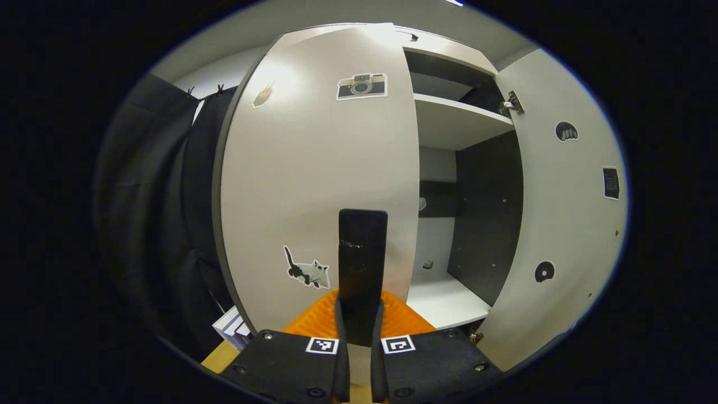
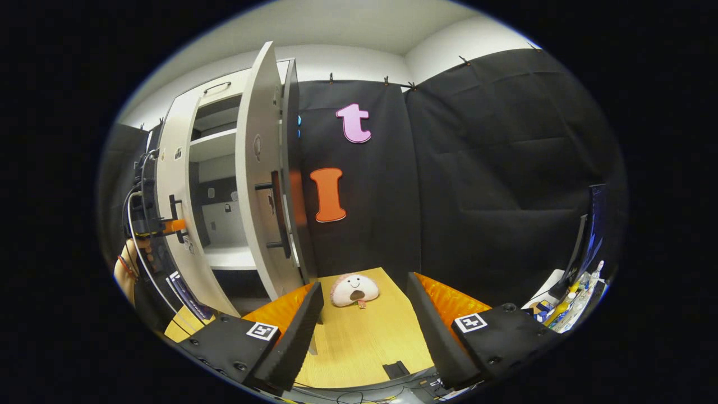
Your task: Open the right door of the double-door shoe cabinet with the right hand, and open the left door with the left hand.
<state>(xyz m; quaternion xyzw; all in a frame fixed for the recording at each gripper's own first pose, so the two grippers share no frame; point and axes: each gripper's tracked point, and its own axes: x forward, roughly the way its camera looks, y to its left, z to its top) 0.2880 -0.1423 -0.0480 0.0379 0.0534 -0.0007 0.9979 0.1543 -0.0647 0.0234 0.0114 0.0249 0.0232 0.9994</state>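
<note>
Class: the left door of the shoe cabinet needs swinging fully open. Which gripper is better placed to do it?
Left. The left gripper is clamped on the left door's handle; the right gripper hangs open over the table.

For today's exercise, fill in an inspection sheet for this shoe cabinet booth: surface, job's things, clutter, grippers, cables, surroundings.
Surface: wooden table, mostly bare.
Job's things: right door swung wide open; left door partly open, its handle between the jaws.
Clutter: plush toy on the table; bottles at the far right.
Grippers: left gripper shut on the handle; right gripper open, holding nothing.
Cables: wires by the left door.
Surroundings: black cloth wall.
</note>
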